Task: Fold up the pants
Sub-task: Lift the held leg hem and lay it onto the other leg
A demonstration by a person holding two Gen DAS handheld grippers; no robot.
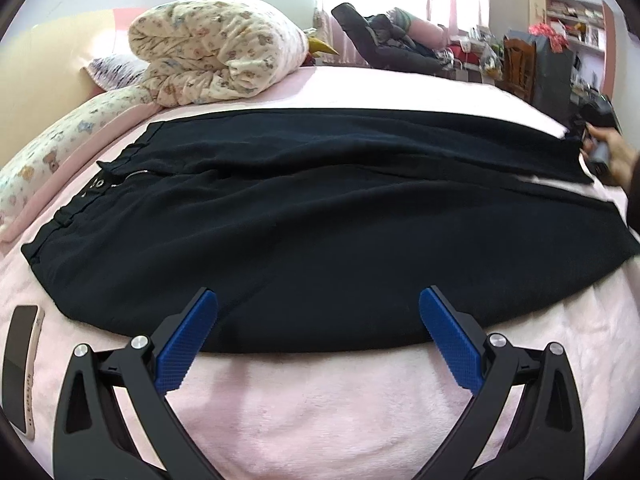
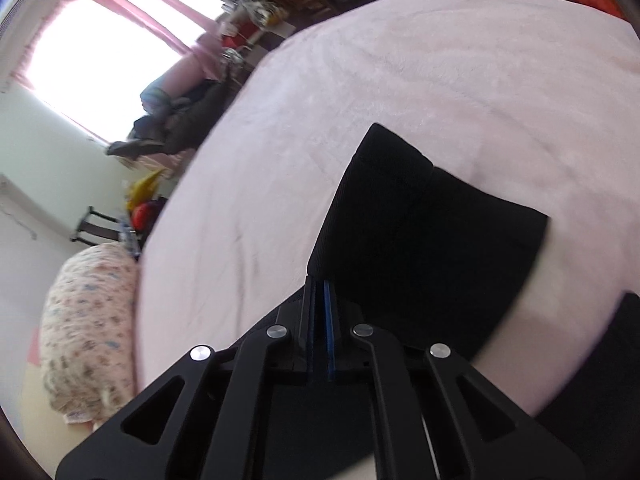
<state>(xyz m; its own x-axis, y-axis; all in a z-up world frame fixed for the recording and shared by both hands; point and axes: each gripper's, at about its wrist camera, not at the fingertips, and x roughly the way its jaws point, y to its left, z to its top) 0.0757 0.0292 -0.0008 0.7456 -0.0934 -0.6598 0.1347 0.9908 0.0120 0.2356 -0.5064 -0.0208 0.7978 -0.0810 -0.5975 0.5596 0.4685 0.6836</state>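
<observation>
Black pants (image 1: 320,220) lie flat across the pink bed (image 1: 320,408), with the waistband at the left and both legs running right. My left gripper (image 1: 319,292) hovers open over the pants' near edge with nothing between its blue pads (image 1: 180,352). At the far right a hand holds my right gripper (image 1: 580,138) at the far leg's cuff. In the right wrist view my right gripper (image 2: 319,282) has its pads pressed together on the hem edge of that black leg (image 2: 420,220), which spreads out just beyond the tips.
A phone (image 1: 22,364) lies on the bed at the near left. A rolled floral quilt (image 1: 216,60) and a pillow (image 1: 60,140) sit at the back left. Dark clothes (image 1: 388,40) and cluttered furniture (image 1: 552,68) stand beyond the bed's far edge.
</observation>
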